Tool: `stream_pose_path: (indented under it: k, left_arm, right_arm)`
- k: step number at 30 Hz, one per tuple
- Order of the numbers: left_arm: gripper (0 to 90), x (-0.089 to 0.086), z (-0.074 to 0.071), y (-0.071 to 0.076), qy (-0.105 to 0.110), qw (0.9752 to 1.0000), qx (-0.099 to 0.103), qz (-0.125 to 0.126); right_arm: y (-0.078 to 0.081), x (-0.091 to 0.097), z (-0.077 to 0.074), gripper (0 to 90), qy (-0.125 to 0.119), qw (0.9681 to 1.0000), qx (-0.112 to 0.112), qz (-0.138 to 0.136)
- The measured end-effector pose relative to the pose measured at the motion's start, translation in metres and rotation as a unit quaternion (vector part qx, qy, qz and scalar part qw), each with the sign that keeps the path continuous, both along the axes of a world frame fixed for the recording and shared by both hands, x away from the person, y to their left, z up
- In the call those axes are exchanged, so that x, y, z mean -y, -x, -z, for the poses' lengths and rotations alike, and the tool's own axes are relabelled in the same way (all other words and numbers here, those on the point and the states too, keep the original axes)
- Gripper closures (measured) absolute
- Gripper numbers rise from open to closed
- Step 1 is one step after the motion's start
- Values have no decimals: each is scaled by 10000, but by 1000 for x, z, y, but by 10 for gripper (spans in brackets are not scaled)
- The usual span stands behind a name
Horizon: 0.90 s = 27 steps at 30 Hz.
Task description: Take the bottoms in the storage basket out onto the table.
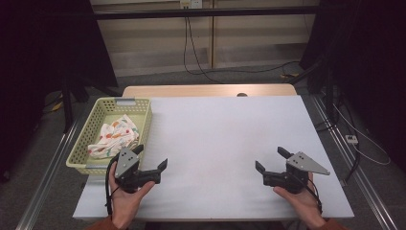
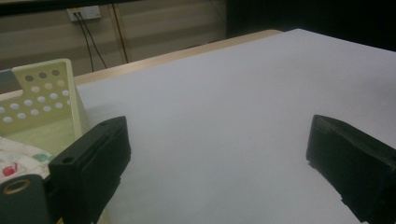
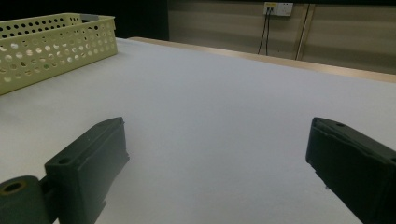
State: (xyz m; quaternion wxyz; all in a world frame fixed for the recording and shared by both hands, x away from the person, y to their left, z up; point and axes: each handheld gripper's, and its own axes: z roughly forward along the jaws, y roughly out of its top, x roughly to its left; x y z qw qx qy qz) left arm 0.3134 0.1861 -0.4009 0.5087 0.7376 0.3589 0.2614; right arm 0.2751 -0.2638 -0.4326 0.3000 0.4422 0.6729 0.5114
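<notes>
A pale yellow perforated basket point(image 1: 146, 120) stands at the table's left edge with a white cloth with coloured dots point(image 1: 115, 136) crumpled inside. My left gripper point(image 1: 151, 157) hovers just right of the basket's near corner, held in a hand, jaws wide apart and empty. In the left gripper view the basket point(image 2: 42, 93) and a bit of cloth point(image 2: 18, 158) lie beyond the left jaw. My right gripper point(image 1: 270, 159) is held over the near right of the table, open, with nothing between its jaws. From the right gripper view the basket point(image 3: 56, 42) sits far off at the upper left.
A white sheet point(image 1: 225, 139) covers the tabletop, with a wooden strip point(image 1: 206, 90) bare along the far edge. Cables point(image 1: 196, 62) hang from a wall socket beyond the table. Metal rails point(image 1: 48, 172) run along both sides.
</notes>
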Motion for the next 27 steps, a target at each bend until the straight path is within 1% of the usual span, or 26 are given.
stream_pose_path:
  k: [2,5,7,8,10,14,16,18,20,21,22,23,24,27]
  left_arm:
    - [65,0,0,-1,-16,10000,-18,-6]
    - [66,-1,0,-2,42,10000,-43,-14]
    - [65,-1,-1,-2,29,10000,-77,-13]
    - [65,-1,-1,-3,64,9999,-121,-25]
    - [65,-2,-2,-3,38,9999,-117,-34]
    - [65,-4,-4,-3,38,9999,-88,-71]
    - [65,-5,-5,-3,37,9999,-84,-64]
    - [64,-5,-6,-4,64,9999,-98,-71]
    - [62,-7,-7,-5,-15,9999,-104,-43]
    - [62,-8,-8,-6,18,9999,-121,-64]
    - [62,-9,-9,-6,-12,9999,-115,-59]
    - [61,-10,-9,-7,35,9999,-127,-102]
    - [61,-11,-8,-7,25,9998,-181,-99]
    - [61,-13,-9,-8,9,9997,-234,-98]
  right_arm:
    - [-1,1,0,52,-35,10000,-18,-15]
    - [-3,1,1,52,-60,10000,-52,-21]
    - [-3,2,1,52,-70,9999,-69,-26]
    - [-2,2,1,51,-82,9999,-73,-27]
    - [-2,1,1,51,-117,9999,-76,-23]
    - [-2,1,1,51,-85,9999,-40,-43]
    - [-3,0,0,50,-110,9999,-42,-39]
    - [-3,-1,1,50,-41,10000,-34,-82]
    - [-4,-1,1,50,-73,9999,-38,-63]
    - [-4,-1,1,50,-86,9999,-51,-47]
    - [-4,-1,1,50,-86,9999,-51,-47]
    - [-4,0,1,50,-79,9999,-51,-53]
    - [-4,1,1,50,-56,10000,-49,-48]
    - [-4,0,1,50,-71,9999,-57,-45]
